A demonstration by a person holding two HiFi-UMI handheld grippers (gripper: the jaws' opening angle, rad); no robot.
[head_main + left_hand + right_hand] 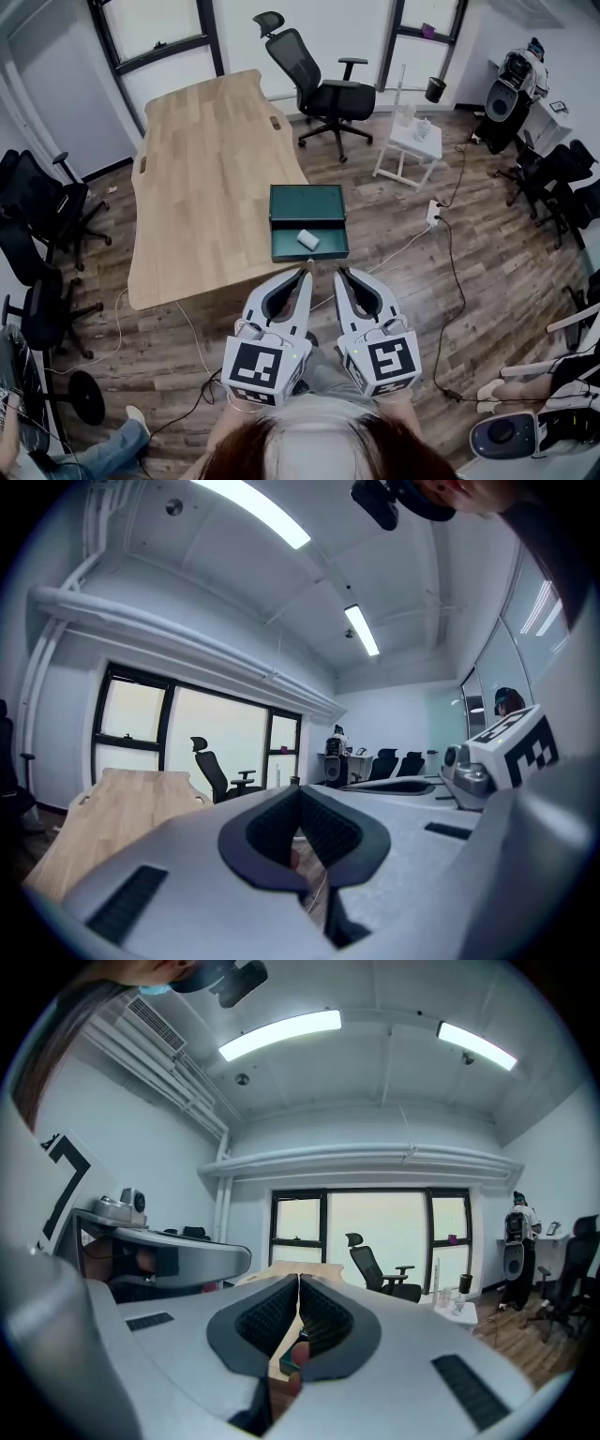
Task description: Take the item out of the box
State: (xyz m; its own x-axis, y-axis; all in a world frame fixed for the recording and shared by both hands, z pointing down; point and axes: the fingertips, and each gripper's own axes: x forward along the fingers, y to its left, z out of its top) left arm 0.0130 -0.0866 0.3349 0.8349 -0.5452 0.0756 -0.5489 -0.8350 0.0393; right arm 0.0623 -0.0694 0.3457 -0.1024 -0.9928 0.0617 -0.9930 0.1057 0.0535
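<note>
matt green box (308,221), pale wood table (206,169)
</note>
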